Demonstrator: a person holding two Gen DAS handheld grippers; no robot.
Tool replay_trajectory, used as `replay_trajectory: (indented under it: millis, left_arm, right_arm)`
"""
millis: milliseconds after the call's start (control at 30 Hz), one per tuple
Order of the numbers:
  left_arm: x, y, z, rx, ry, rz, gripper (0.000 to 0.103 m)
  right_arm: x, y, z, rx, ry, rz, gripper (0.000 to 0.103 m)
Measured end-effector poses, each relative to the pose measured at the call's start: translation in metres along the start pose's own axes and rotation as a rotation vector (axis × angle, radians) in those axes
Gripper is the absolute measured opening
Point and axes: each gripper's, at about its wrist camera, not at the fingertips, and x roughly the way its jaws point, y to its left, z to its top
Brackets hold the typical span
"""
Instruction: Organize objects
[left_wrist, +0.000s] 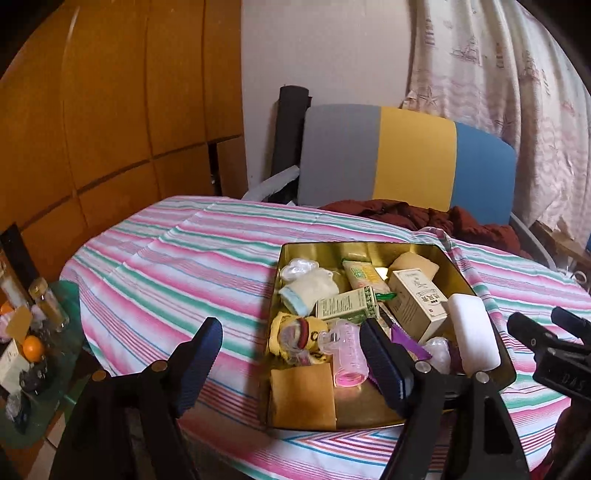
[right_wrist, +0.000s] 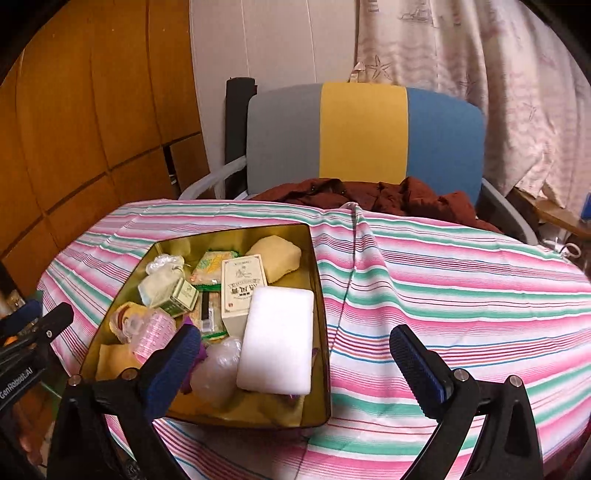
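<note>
Gold tin (right_wrist: 320, 295) holds white foam block (right_wrist: 277, 339), boxes, pink bottle (left_wrist: 349, 354); both claws released, empty.

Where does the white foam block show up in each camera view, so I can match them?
Left wrist view: the white foam block lies at the right edge of the gold tin, lower right of the picture.
Right wrist view: the white foam block is centre-left, lower half.
Shared landmark: the cream printed box beside it.
</note>
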Motion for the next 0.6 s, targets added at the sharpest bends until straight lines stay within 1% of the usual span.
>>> replay_trajectory:
  millis: [67,267,300,333,533,600]
  left_arm:
    - [0.004,0.000,-0.001,-0.020,0.018,-0.014,0.078]
    - [0.012,-0.004,-0.007,-0.024,0.056,-0.032,0.073]
    - [0.012,-0.004,-0.007,-0.023,0.056,-0.031,0.069]
    - [0.012,-0.004,-0.007,-0.023,0.054,-0.027,0.067]
    - [0.009,-0.006,-0.005,-0.009,0.042,-0.038,0.065]
    - [0.007,-0.008,-0.006,0.010,0.029,-0.029,0.059]
  right_arm:
    - [-0.001,0.002,-0.003,-0.009,0.000,-0.011,0.103]
    - [0.002,0.007,-0.007,-0.016,0.005,0.011,0.103]
    - [0.002,0.008,-0.008,-0.019,0.006,0.016,0.103]
    - [0.002,0.009,-0.008,-0.021,0.006,0.020,0.103]
    - [0.005,0.013,-0.010,-0.033,0.017,0.030,0.103]
    - [0.006,0.015,-0.011,-0.035,0.023,0.034,0.103]
